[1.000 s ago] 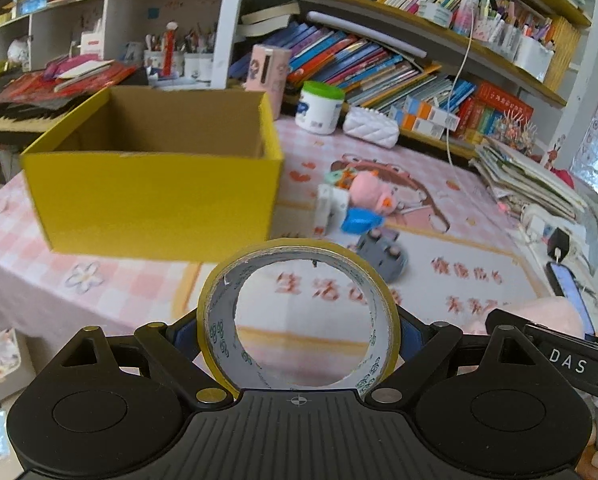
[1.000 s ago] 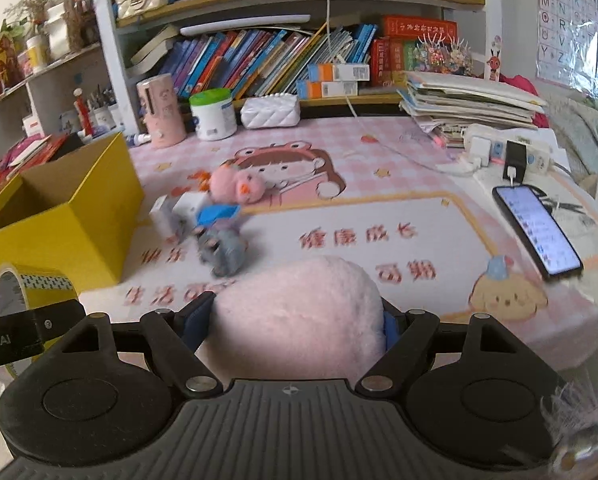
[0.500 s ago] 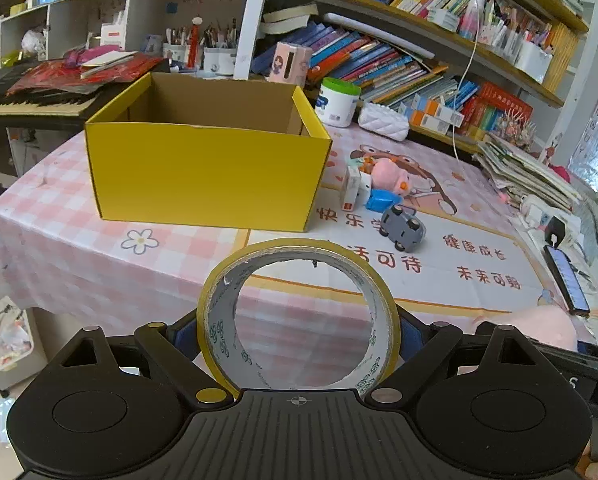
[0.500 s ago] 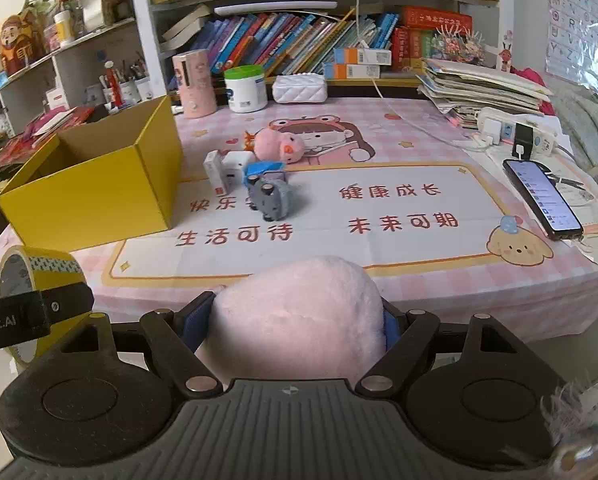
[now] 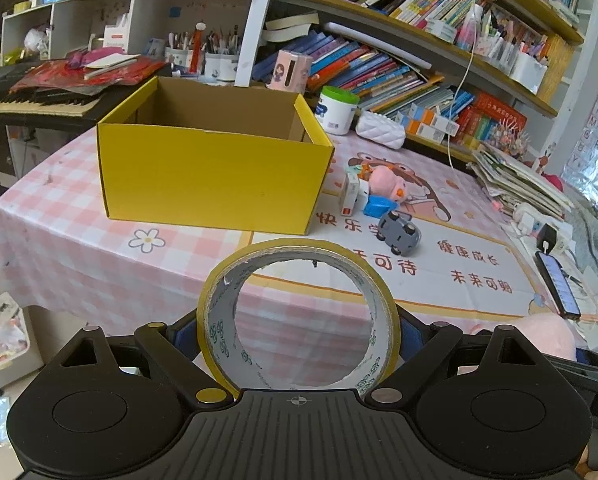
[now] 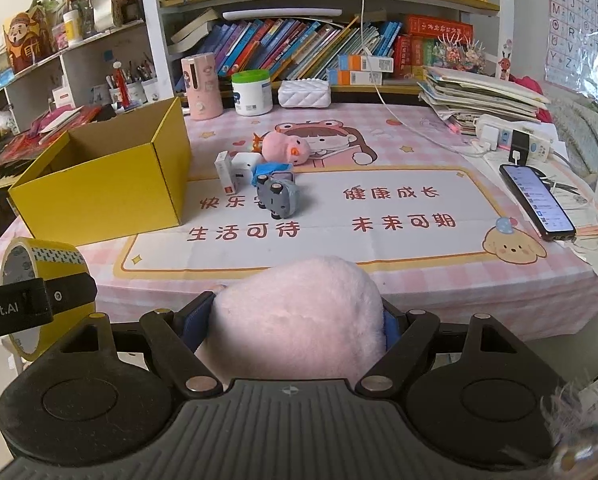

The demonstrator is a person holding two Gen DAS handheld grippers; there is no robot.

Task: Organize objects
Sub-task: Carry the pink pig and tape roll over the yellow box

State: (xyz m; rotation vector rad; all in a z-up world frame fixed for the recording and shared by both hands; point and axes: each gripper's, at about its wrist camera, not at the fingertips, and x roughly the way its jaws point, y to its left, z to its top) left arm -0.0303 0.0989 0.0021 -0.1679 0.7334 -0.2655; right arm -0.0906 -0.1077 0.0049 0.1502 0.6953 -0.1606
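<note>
Both grippers loaded, yellow box ahead and to the left

The left gripper [image 5: 298, 320] clamps a roll of yellow tape [image 5: 298, 312] upright on edge, its hole facing forward; the right gripper [image 6: 297, 320] squeezes a pink plush toy [image 6: 299, 312]. Both hang off the table's near edge. The open yellow cardboard box [image 5: 211, 176] lies beyond, nearer the left hand, so the tape probably goes first.

My left gripper [image 5: 297, 322] pointed forward and down, its black jaws spread wide and clamped on a yellow-edged ring of adhesive tape [image 5: 297, 318] standing upright between them. My right gripper [image 6: 297, 316], level beside it, angled down likewise, jaws pressed into a soft pink plush lump [image 6: 297, 316].
</note>
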